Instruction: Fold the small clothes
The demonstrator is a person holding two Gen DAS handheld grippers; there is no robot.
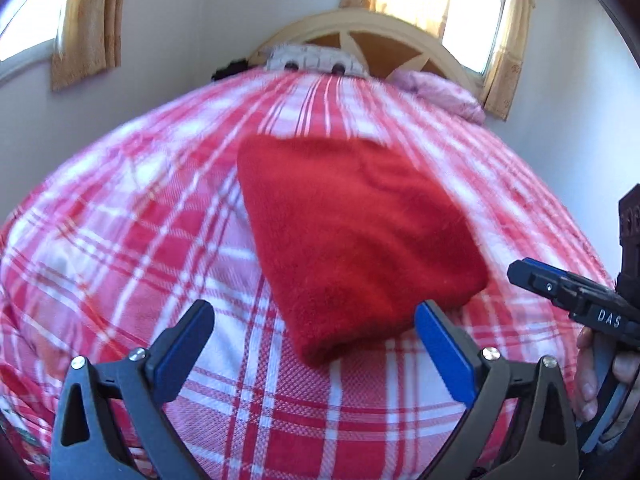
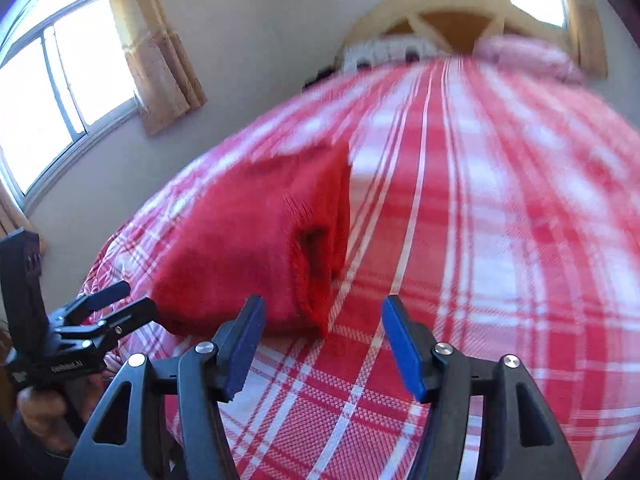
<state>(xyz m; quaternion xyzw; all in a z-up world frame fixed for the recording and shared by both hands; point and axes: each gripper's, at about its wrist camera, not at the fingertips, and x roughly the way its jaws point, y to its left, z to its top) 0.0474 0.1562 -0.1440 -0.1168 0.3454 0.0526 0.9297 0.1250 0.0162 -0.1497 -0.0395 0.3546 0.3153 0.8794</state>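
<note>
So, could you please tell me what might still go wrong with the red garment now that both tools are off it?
The folded red garment is thick and fluffy, so its layers may spring apart. In the right wrist view an opening gapes at its near edge, which could spread. The left tool and right tool are open close by; a finger could catch it.
</note>
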